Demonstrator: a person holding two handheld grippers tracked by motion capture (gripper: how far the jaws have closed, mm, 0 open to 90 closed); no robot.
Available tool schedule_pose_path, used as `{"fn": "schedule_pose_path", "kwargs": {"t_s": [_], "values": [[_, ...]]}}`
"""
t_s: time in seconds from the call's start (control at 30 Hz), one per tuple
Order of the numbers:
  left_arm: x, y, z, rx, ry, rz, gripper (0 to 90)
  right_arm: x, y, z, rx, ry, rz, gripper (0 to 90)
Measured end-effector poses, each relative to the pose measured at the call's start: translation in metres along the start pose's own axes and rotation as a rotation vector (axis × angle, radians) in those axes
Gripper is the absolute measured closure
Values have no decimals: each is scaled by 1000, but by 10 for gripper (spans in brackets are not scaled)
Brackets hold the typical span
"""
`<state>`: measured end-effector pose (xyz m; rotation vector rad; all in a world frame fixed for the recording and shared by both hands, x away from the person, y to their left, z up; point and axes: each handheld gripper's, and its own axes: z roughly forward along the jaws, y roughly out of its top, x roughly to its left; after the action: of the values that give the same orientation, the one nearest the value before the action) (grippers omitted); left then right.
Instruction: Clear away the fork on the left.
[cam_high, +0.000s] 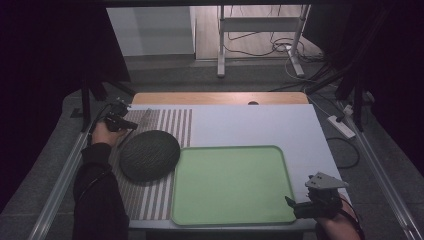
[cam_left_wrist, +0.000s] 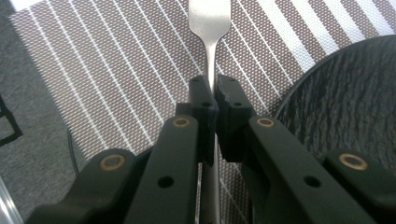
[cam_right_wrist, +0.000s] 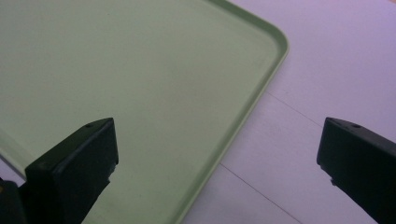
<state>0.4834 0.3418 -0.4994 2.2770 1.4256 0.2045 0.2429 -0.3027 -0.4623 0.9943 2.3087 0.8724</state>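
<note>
Fork (cam_left_wrist: 209, 21) handle pinched in our left gripper (cam_left_wrist: 214, 91) jaws over the striped placemat (cam_left_wrist: 116, 70), beside the dark plate (cam_left_wrist: 345, 107), likely for setting; our right gripper (cam_right_wrist: 217, 154) gapes empty beside that plate's neighbouring green tray (cam_right_wrist: 140, 70).

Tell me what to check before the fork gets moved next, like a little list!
1. Left hand-held gripper shut on the fork: ok, the jaws pinch its handle.
2. Fork sitting straight between the jaws: ok, it runs along the middle line.
3. Fork lifted off the striped placemat: cannot tell from this angle.
4. Dark plate out of the fork's way: ok, it lies beside the fork, not touching it.
5. Green tray free for putting things down: ok, nothing lies on it.
6. Right hand-held gripper ready: ok, jaws wide open over the tray's edge, holding nothing.
</note>
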Motion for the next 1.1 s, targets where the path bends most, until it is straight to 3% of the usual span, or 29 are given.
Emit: {"fn": "schedule_pose_path", "kwargs": {"t_s": [0.3, 0.6, 0.83, 0.87, 0.9, 1.1], "values": [[-11, 0, -21, 21, 7, 32, 861, 0, 0, 0, -1, 1, 0, 0], [-38, -11, -26, 55, -45, 16, 860, 0, 0, -1, -5, 0, 1, 0], [-64, -16, -27, 50, -73, 25, 860, -1, 0, -1, -13, 3, 11, 0], [-74, -16, -27, 50, -74, 44, 860, -1, 0, -1, -13, 3, 12, 0], [-74, -16, -27, 50, -74, 44, 860, -1, 0, -2, -13, 3, 12, 0], [-106, -20, -25, 58, -95, 78, 860, -1, -1, -2, -15, 5, 12, 0]]}}
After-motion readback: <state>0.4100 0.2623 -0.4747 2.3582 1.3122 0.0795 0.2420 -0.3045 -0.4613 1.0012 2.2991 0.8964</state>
